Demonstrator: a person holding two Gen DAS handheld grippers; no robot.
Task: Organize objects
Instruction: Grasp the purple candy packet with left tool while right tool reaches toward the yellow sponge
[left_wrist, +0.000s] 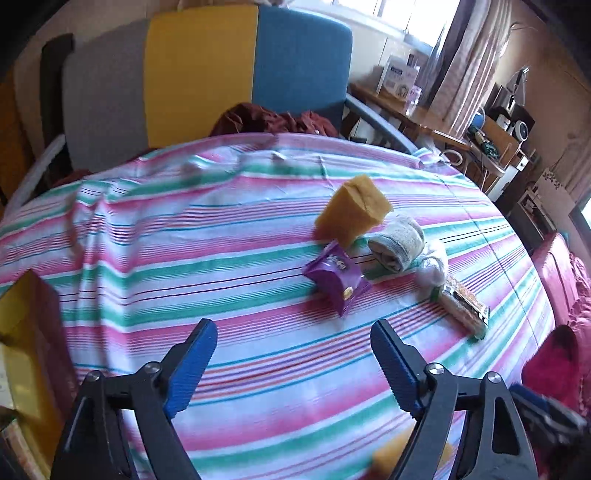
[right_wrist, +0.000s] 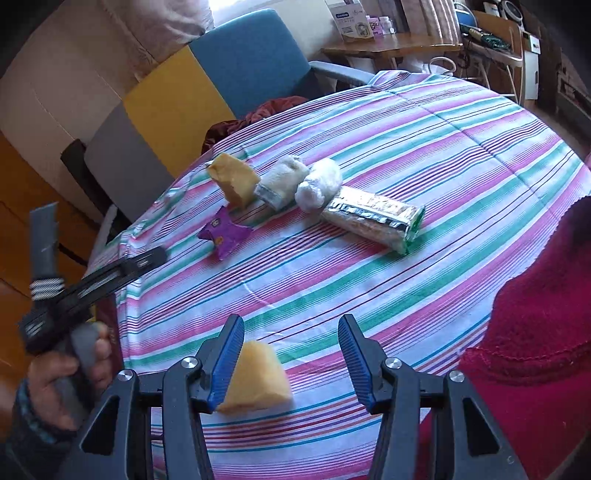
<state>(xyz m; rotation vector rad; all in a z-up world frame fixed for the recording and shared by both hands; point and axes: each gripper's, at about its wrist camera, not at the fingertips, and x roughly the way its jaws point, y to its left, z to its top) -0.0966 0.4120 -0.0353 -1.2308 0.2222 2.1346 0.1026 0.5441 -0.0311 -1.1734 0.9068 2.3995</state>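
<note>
**The near sponge sits by the right gripper, not in it**

A yellow sponge lies on the striped cloth, close in front of the right gripper. It is right beside the left blue pad and may touch it, but the other pad stands well apart from it. So the jaws stand partly open and hold nothing. The sponge lies to the left of the middle of the gap, with its pointed end up and away from the camera.

The left gripper has wide jaws with only cloth between them. A hand holds it at the left edge of the table, and it is farther from this sponge.

The other things lie in a row farther back: a second sponge, a purple packet, a grey sock, a white ball of plastic and a long shiny packet. The long packet lies across the view, from left to right.

I think the right gripper is the one to take the near sponge. It should slide a little to the left first, so the sponge sits in the middle, and then close
</note>
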